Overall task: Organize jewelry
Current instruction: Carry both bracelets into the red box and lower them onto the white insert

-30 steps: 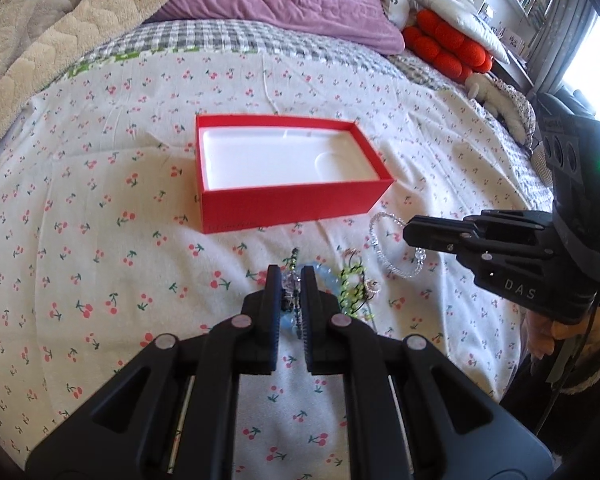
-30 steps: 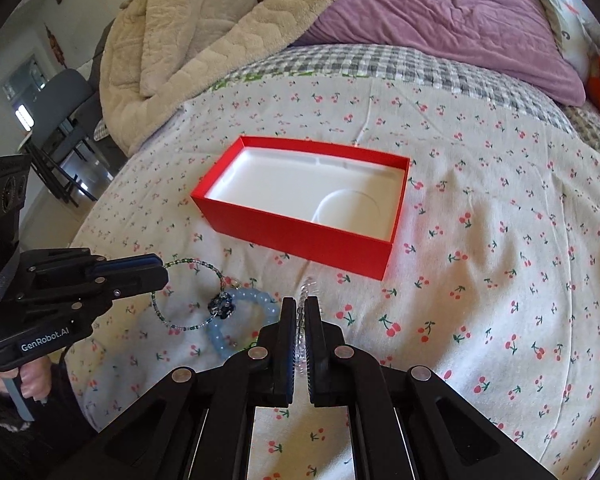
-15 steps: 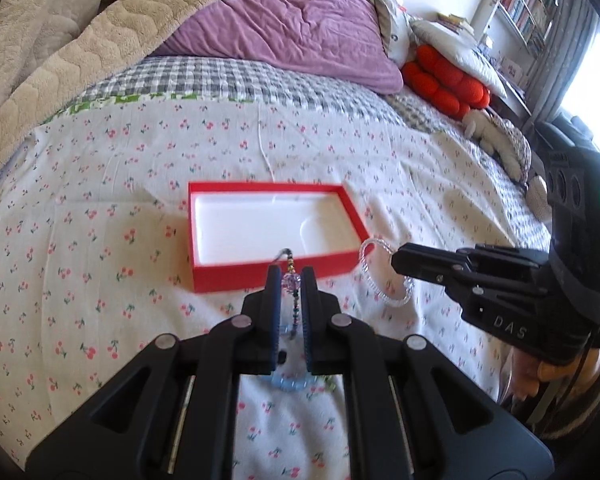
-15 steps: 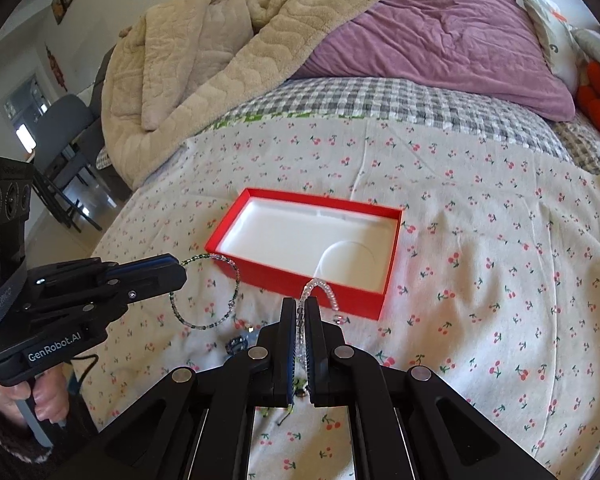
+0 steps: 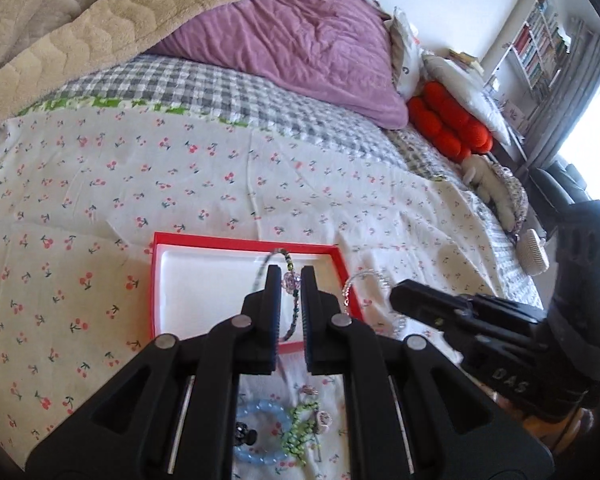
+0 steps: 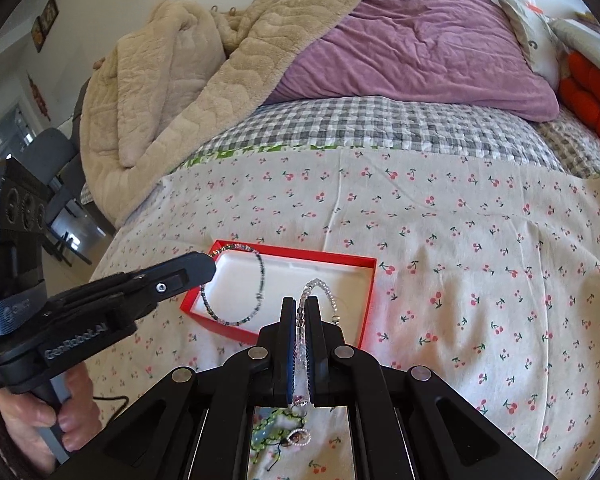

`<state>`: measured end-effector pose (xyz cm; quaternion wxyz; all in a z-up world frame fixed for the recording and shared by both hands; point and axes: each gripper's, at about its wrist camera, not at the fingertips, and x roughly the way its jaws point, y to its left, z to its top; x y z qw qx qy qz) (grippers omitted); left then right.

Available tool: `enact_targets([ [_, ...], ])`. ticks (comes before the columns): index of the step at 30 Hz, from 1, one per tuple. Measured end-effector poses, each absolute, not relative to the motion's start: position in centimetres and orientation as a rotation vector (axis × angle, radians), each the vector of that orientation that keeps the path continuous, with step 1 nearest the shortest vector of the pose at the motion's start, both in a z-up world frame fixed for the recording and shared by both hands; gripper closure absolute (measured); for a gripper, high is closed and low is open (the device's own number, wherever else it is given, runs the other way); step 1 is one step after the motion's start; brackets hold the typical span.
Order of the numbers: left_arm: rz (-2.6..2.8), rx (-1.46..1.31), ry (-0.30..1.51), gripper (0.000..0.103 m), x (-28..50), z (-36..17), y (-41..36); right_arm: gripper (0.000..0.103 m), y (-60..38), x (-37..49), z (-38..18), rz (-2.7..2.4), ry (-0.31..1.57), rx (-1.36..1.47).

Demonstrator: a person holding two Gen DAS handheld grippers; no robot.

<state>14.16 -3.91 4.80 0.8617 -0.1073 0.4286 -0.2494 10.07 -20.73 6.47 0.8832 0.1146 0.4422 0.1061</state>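
The open red box (image 5: 154, 280) with a white liner lies on the cherry-print sheet. My left gripper (image 5: 287, 276) is shut on a dark beaded bracelet (image 5: 294, 314) with a purple bead, and the bracelet hangs above the box. In the right wrist view this left gripper (image 6: 208, 267) holds that dark beaded bracelet (image 6: 261, 276) over the left part of the red box (image 6: 324, 258). My right gripper (image 6: 300, 307) is shut on a clear crystal bracelet (image 6: 319, 283) above the box's near right side. In the left wrist view the right gripper (image 5: 396, 295) carries the crystal bracelet (image 5: 366, 276) just beside the box's right wall.
A blue bead bracelet (image 5: 259, 432), a green braided one (image 5: 300, 428) and a small ring (image 5: 324, 420) lie on the sheet under the grippers. Far behind the box lie a beige blanket (image 6: 171, 92), a purple pillow (image 6: 420, 48) and a red cushion (image 5: 452, 124). A chair (image 6: 55, 168) stands off the bed's left.
Both grippers have lifted their bracelets off the sheet and carried them forward to the red box. The remaining jewelry on the sheet has dropped below the fingers in both views.
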Motion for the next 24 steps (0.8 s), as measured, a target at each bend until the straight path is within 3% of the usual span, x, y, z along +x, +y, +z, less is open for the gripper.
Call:
enact_targets([
  [24, -0.357, -0.143, 1.014, 0.092, 16.8, 0.7, -0.9, 0.099, -17.9, 14.8, 3.6, 0.259, 0.985, 0.319],
])
